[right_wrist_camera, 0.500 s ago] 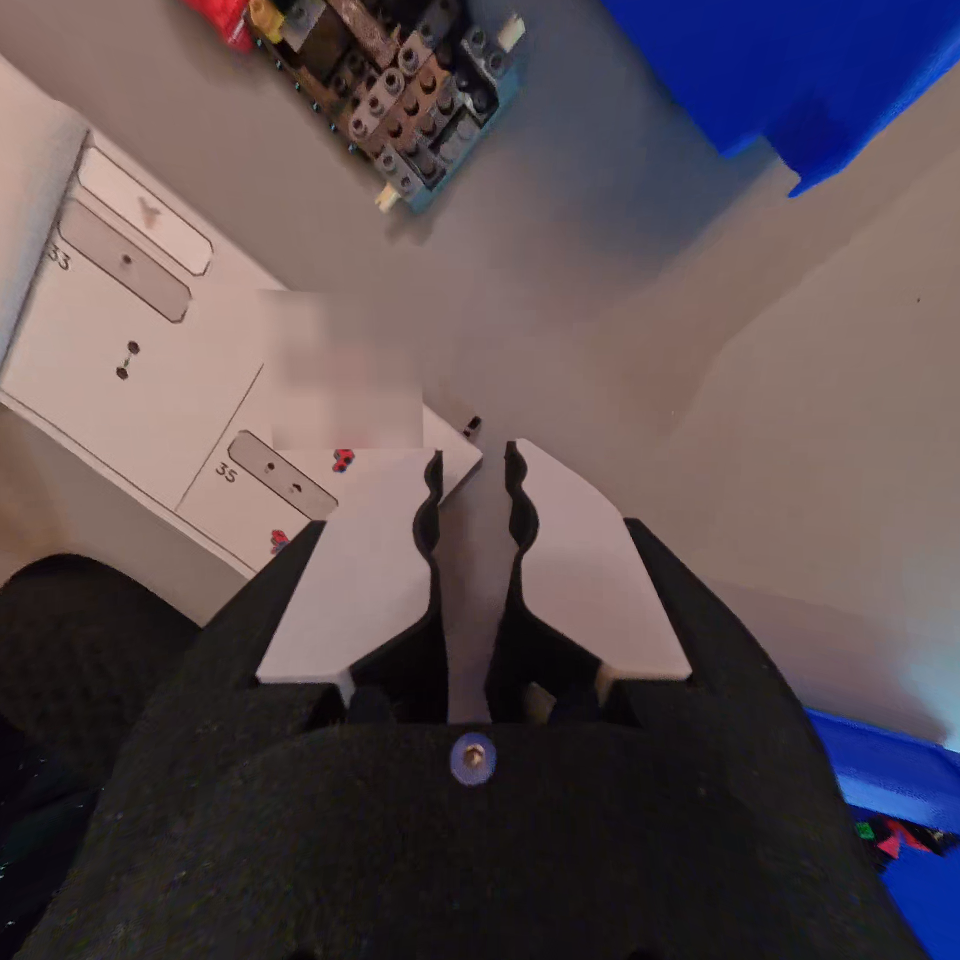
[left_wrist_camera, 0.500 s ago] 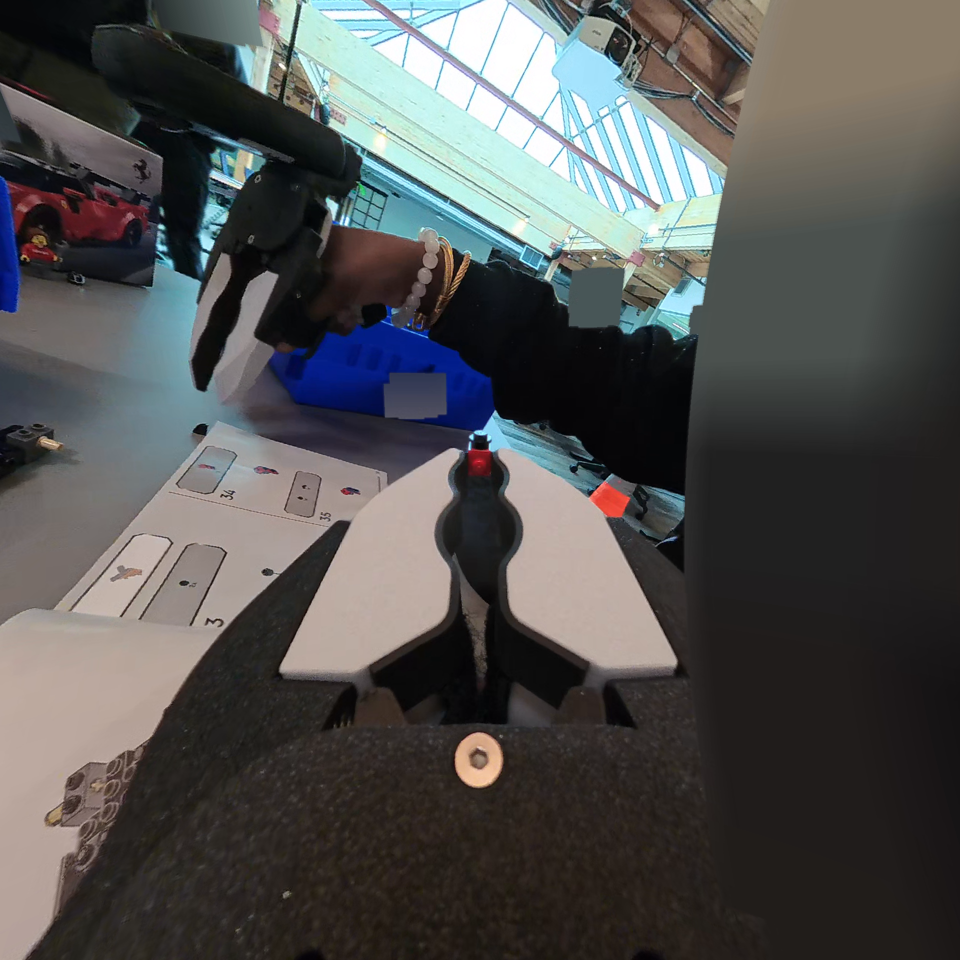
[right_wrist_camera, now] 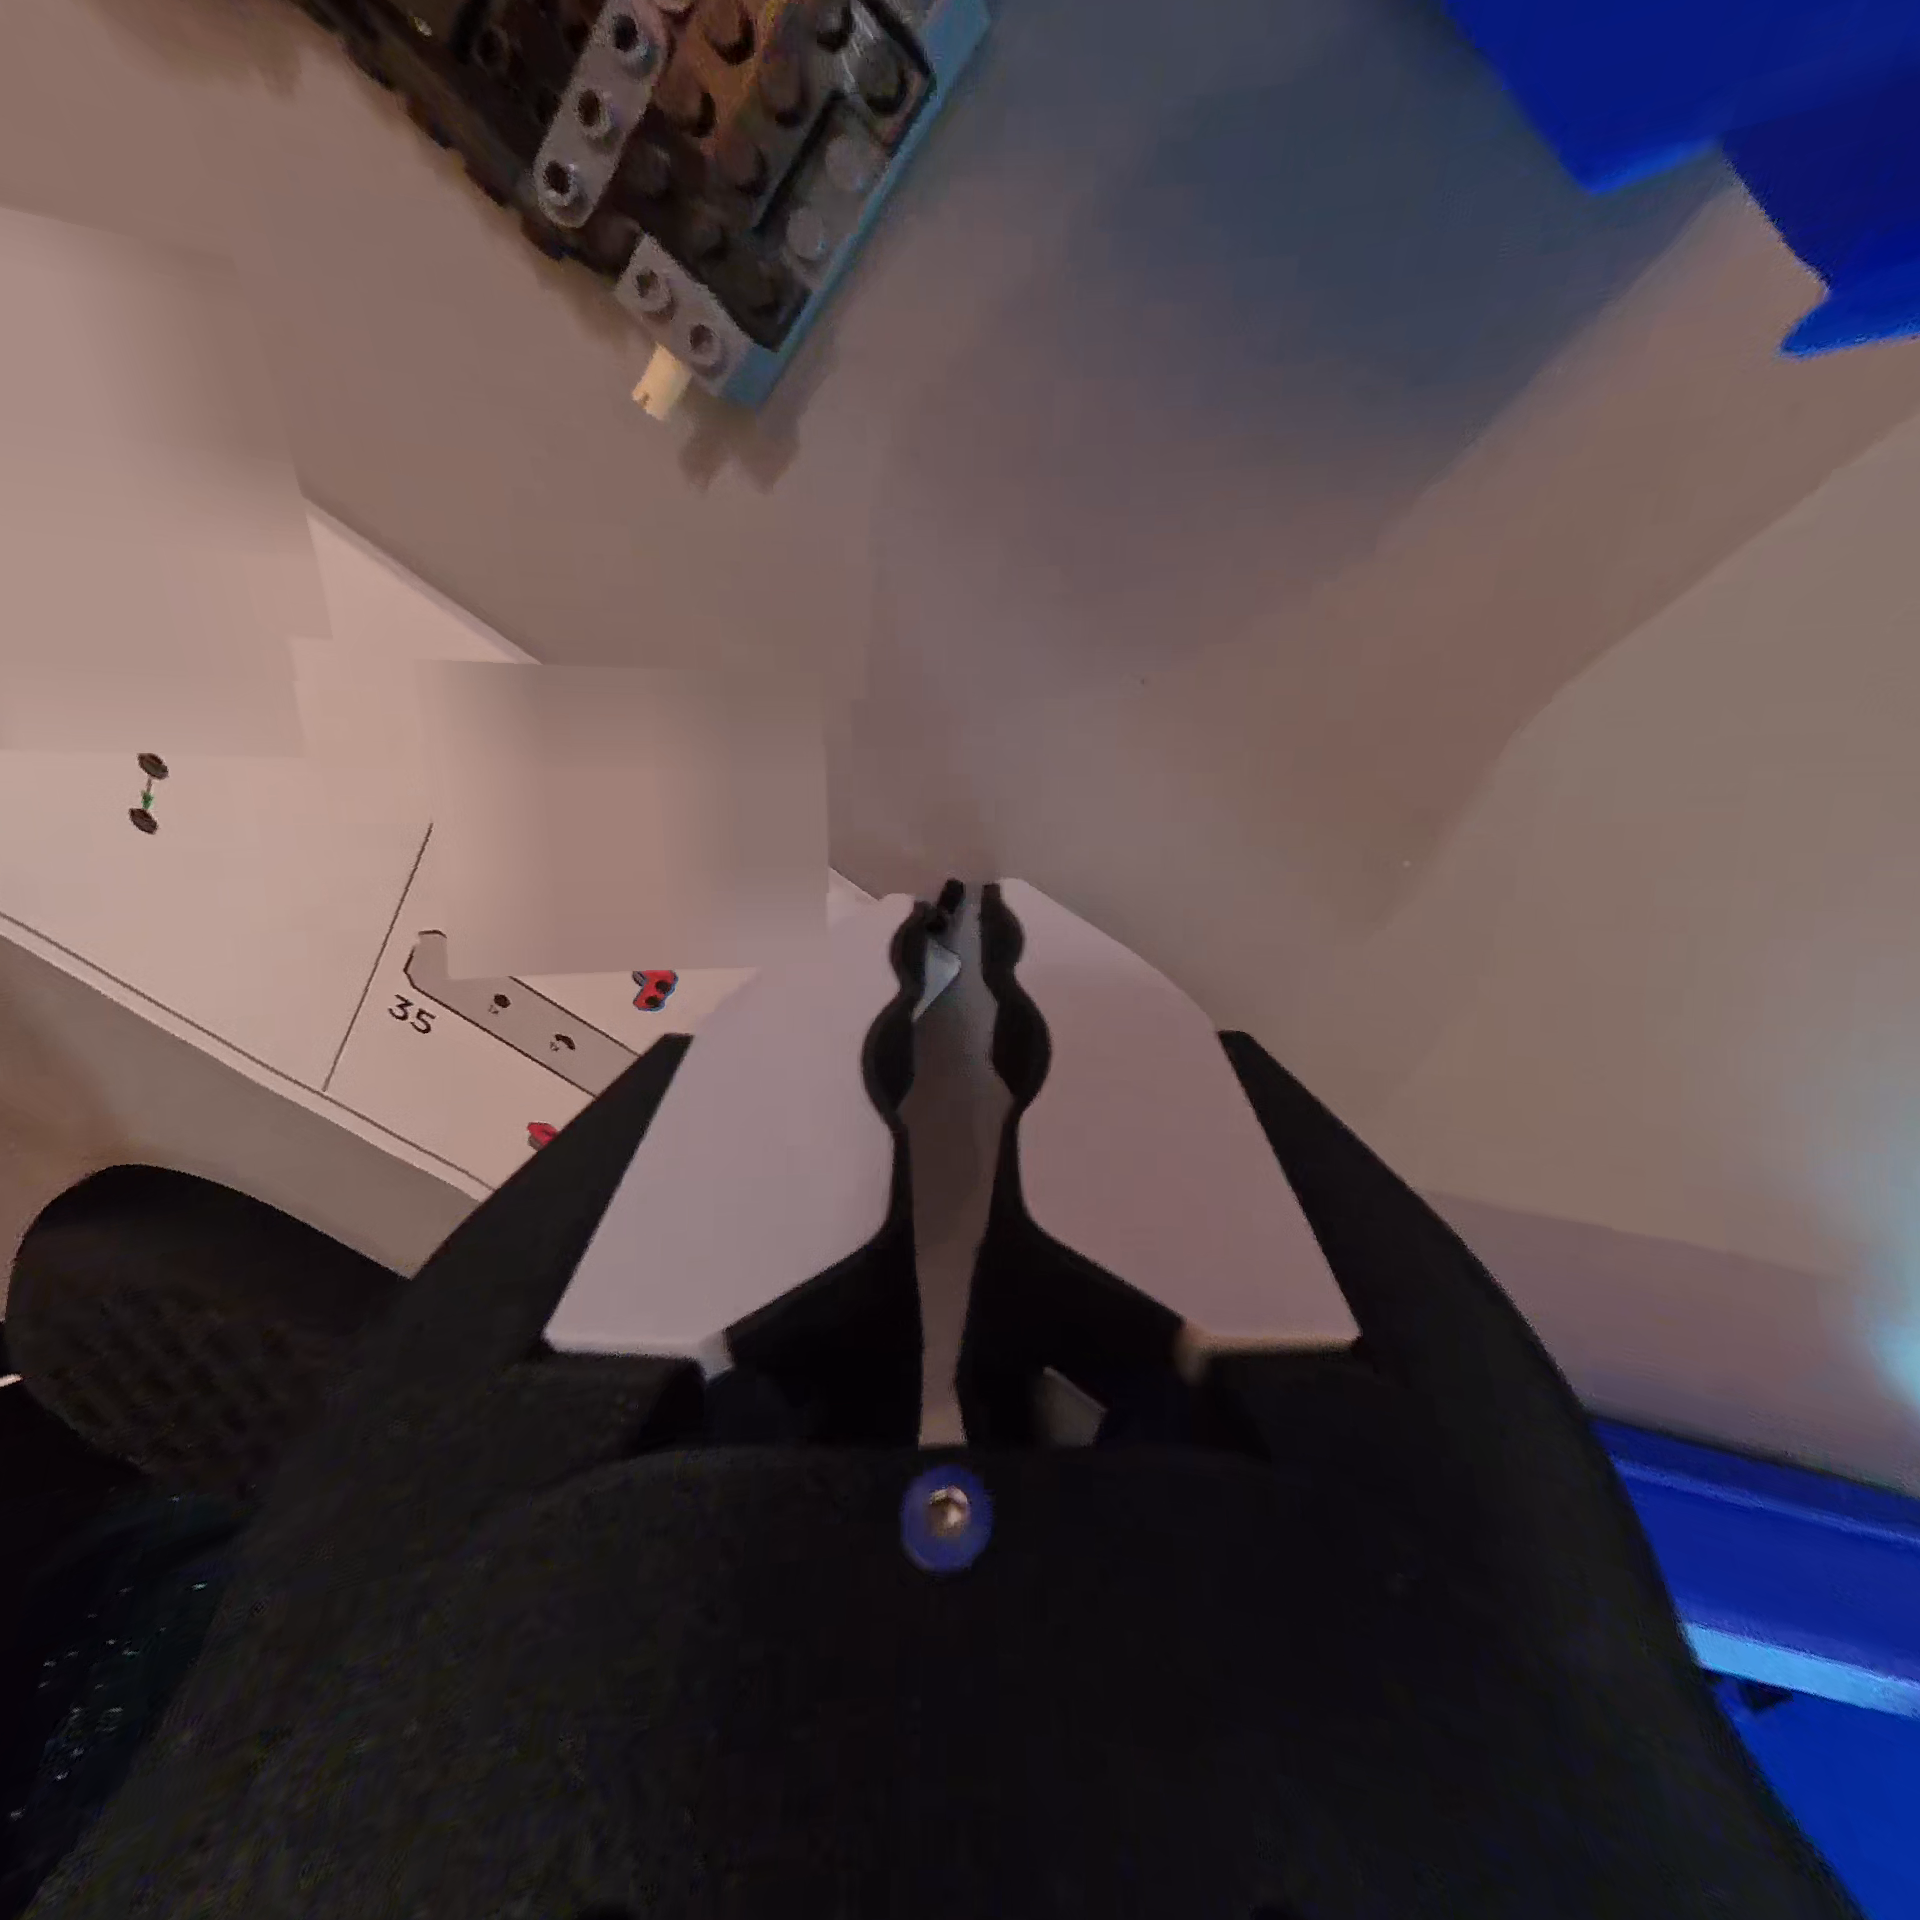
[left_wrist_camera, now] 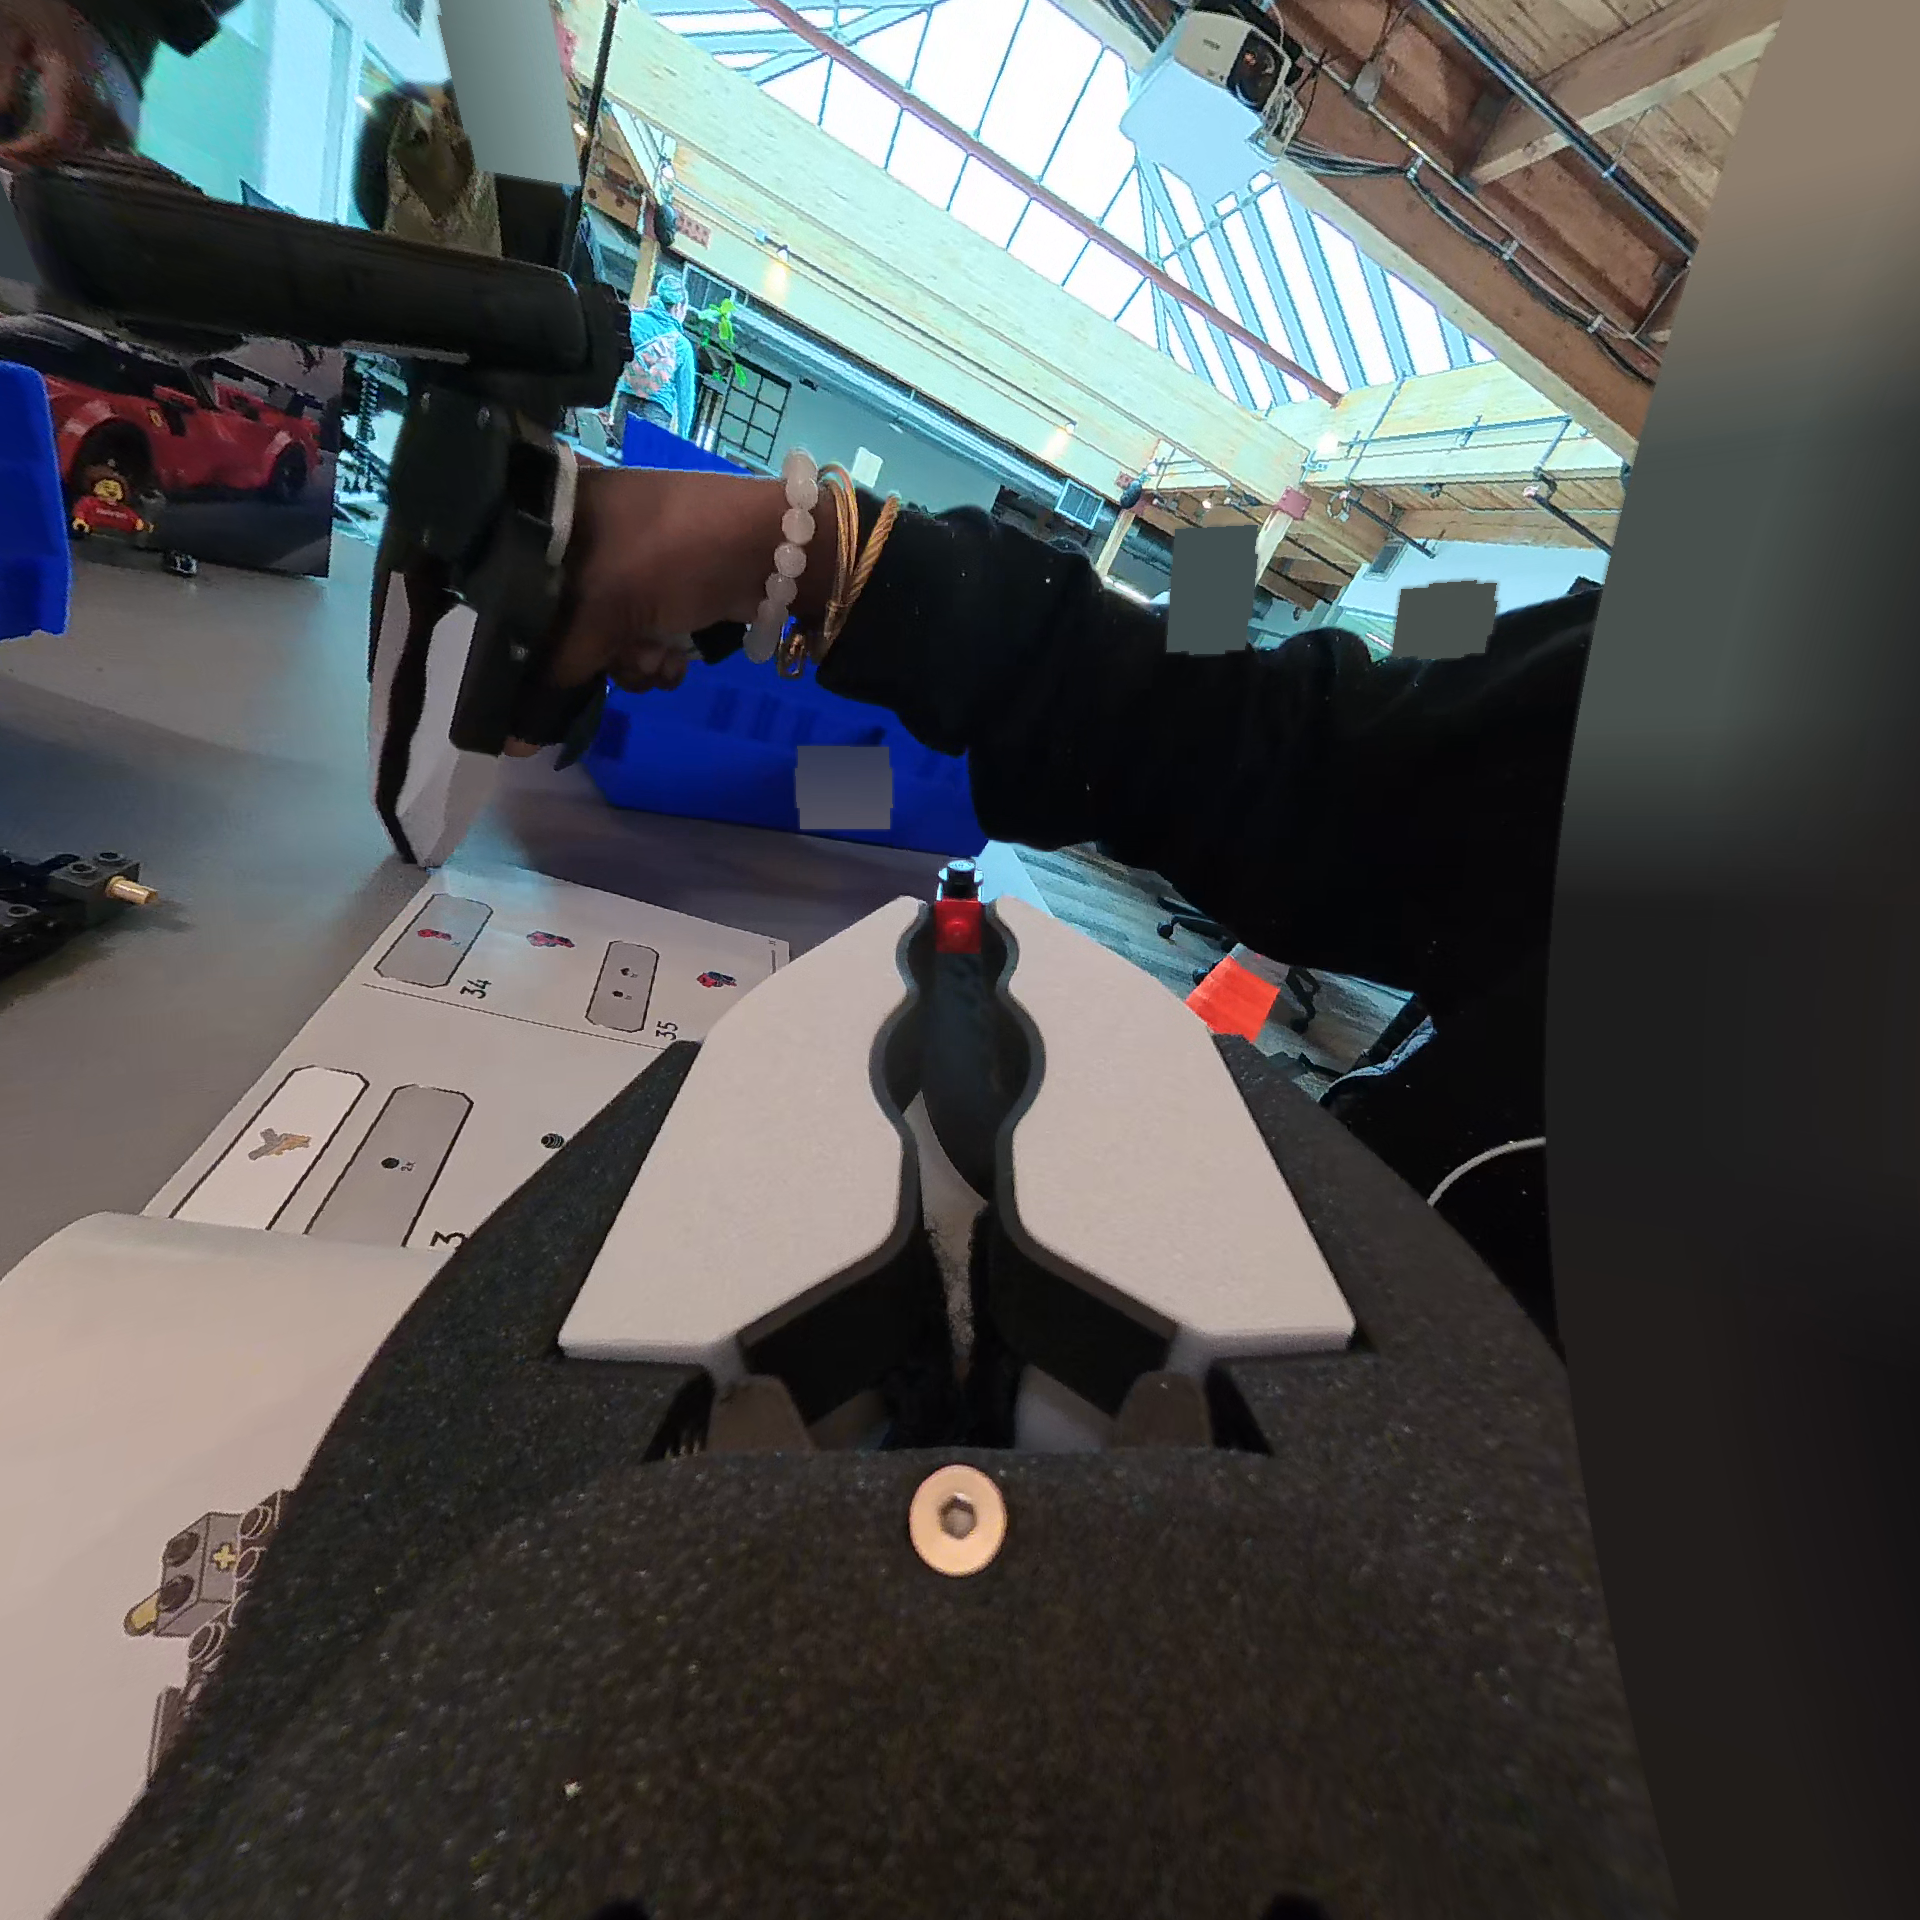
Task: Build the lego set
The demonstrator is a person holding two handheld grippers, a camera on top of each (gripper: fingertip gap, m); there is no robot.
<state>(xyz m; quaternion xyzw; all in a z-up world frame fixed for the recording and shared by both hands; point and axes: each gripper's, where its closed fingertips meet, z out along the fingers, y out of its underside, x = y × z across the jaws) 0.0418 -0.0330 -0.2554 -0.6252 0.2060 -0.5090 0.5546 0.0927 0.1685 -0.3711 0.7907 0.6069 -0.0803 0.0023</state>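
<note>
both tools nearly closed: left tool [left_wrist_camera: 957, 914] around red piece [left_wrist_camera: 955, 926]

Small red brick [left_wrist_camera: 957, 928] with a black round stud piece [left_wrist_camera: 959, 881] on top is sitting upright, pinched at the left gripper's fingertips. Tiny black piece [right_wrist_camera: 948, 900] is lying at the instruction sheet's corner, between the right gripper's tips. Partly built grey-black chassis [right_wrist_camera: 686, 156] is lying flat at 11 o'clock in the right wrist view, tan pin [right_wrist_camera: 658, 384] sticking out.
</note>
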